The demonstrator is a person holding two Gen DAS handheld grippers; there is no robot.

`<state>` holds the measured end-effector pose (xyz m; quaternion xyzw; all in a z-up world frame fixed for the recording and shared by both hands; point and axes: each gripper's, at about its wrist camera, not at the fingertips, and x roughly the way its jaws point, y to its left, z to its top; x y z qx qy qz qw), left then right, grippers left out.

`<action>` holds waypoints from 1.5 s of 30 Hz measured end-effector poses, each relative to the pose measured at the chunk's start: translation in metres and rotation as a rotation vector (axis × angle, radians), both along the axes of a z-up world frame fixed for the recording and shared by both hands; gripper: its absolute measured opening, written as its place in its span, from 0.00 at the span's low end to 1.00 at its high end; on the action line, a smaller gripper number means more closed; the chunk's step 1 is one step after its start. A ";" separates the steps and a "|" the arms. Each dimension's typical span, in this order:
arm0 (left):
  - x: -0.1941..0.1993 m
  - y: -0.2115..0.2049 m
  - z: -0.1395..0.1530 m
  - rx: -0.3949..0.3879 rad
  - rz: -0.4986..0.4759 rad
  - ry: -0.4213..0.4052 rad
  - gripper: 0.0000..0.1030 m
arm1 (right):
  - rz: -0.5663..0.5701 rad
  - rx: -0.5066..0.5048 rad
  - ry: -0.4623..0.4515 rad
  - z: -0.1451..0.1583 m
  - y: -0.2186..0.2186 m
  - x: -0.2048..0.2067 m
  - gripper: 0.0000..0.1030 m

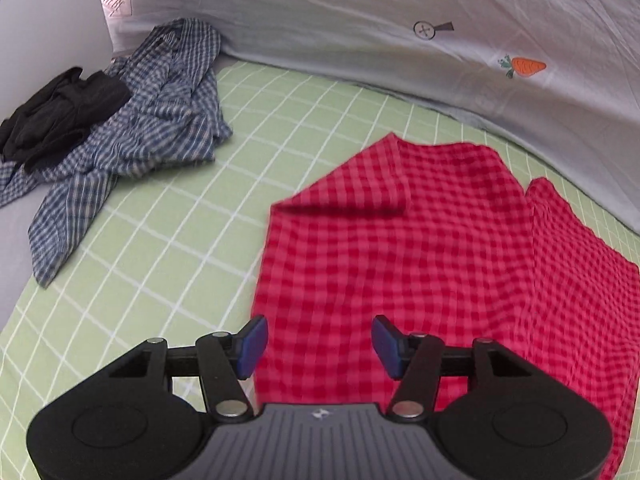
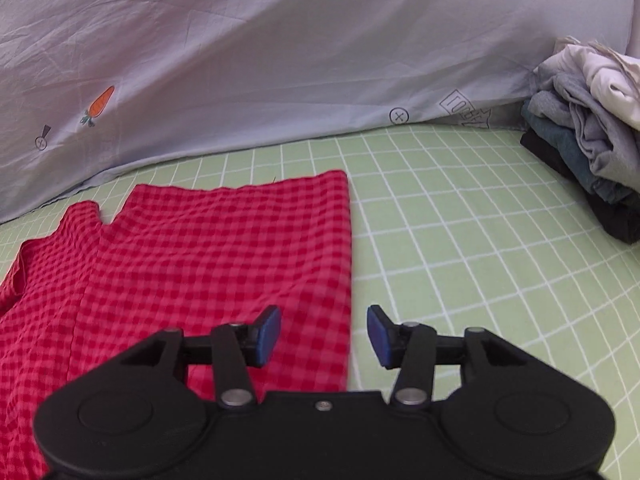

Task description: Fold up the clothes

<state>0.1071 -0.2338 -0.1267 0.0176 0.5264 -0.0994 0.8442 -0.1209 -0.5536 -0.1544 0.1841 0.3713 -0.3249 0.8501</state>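
Observation:
A red checked garment (image 1: pixel 420 260) lies spread flat on the green grid-patterned sheet (image 1: pixel 168 248). My left gripper (image 1: pixel 320 346) hovers over its left edge, jaws apart with nothing pinched between the blue pads. In the right wrist view the same red garment (image 2: pixel 192 264) fills the left half, its straight right edge running toward me. My right gripper (image 2: pixel 323 336) sits above that right edge, open, with the cloth below the pads and not gripped.
A crumpled blue checked shirt (image 1: pixel 132 136) with a black garment (image 1: pixel 60 112) on it lies at the far left. A stack of folded grey, white and dark clothes (image 2: pixel 592 136) stands at the far right. A pale carrot-print sheet (image 2: pixel 280 60) hangs behind.

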 end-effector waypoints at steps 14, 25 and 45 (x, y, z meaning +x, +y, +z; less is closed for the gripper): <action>-0.065 0.014 -0.029 0.024 -0.102 0.098 0.41 | 0.105 0.169 0.055 -0.025 0.086 -0.070 0.24; -0.131 0.015 -0.024 0.035 -0.244 0.149 0.11 | 0.066 0.126 0.124 -0.010 0.111 -0.103 0.01; -0.130 0.069 0.013 0.042 -0.087 0.005 0.42 | 0.127 -0.099 0.122 0.017 0.128 -0.057 0.99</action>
